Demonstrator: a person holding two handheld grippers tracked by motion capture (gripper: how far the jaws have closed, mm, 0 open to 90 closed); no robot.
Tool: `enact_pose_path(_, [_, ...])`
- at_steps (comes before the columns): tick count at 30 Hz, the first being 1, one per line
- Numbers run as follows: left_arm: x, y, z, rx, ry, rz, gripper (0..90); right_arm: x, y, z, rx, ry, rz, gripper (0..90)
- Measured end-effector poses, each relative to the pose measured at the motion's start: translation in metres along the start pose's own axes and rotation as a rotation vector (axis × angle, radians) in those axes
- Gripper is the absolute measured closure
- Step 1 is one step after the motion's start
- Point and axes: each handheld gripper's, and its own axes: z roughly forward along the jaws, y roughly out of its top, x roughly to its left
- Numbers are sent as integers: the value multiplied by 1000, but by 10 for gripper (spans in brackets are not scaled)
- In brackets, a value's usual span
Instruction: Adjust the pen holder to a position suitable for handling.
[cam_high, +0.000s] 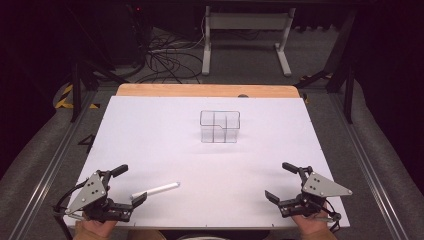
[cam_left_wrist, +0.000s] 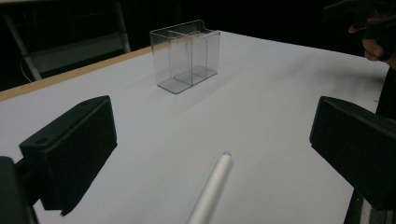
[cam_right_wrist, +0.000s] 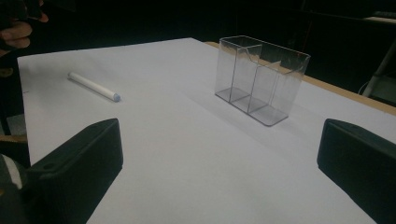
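The white pen (cam_high: 155, 190) lies flat on the white table (cam_high: 165, 130), between the wide-spread jaws of the left gripper (cam_high: 129, 185), apparently untouched. The right gripper (cam_high: 277, 181) rests at the near right, jaws also wide and empty. A clear plastic holder (cam_high: 220, 126) stands upright mid-table, well apart.
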Motion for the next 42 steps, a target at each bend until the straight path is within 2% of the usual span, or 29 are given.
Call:
enact_pose_path(11, [-2, 2, 0, 24, -6, 53, 17, 1, -2, 2, 15, 15, 9, 37])
enact_pose_path(17, [-2, 3, 0, 25, -12, 43, 22, 2, -2, 3, 20, 24, 14, 46])
enact_pose_path(22, [0, 5, -1, 26, -23, 17, 25, 2, -3, 4, 23, 30, 20, 47])
enact_pose_path(31, [1, 20, 5, 56, -34, 38, 27, 2, -3, 4, 26, 33, 27, 48])
enact_pose_path(42, [4, 31, 18, 75, -69, 37, 36, 3, -4, 5, 33, 41, 29, 48])
